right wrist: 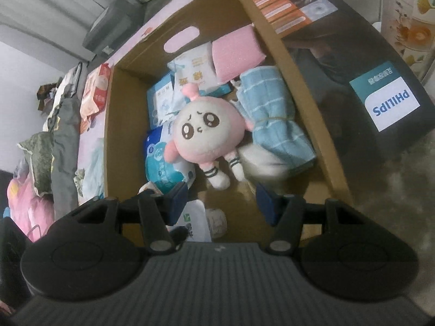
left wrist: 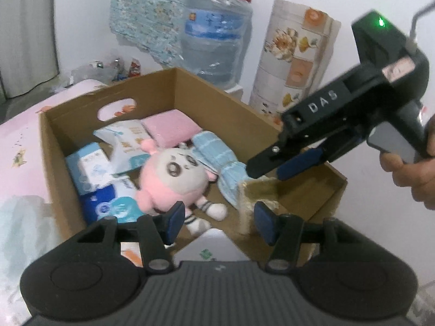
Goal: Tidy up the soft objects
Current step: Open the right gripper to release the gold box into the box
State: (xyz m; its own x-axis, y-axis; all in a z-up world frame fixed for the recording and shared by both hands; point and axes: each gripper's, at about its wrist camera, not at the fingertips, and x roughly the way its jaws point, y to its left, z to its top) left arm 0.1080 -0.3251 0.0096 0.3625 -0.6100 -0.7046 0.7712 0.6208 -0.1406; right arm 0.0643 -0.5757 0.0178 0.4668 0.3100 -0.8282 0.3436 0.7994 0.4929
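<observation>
A cardboard box (left wrist: 239, 114) (right wrist: 299, 76) holds soft things: a pink and white plush doll (left wrist: 171, 174) (right wrist: 204, 133), a rolled blue striped towel (left wrist: 217, 157) (right wrist: 274, 114), a pink sponge pad (left wrist: 171, 127) (right wrist: 236, 51) and several tissue packs (left wrist: 89, 168) (right wrist: 165, 160). My left gripper (left wrist: 216, 222) hovers open over the box's near end, nothing between its fingers. My right gripper (right wrist: 221, 203) (left wrist: 274, 169) is open and empty too, above the box's near right part, just past the doll's feet. A hand (left wrist: 410, 174) holds it.
A dark Philips carton (right wrist: 380, 95) lies right of the box. A water jug (left wrist: 214, 40) and a flowered drawer tower (left wrist: 293, 62) stand behind. Pink bedding (left wrist: 21, 141) lies left, with clothes (right wrist: 62, 135) piled on it.
</observation>
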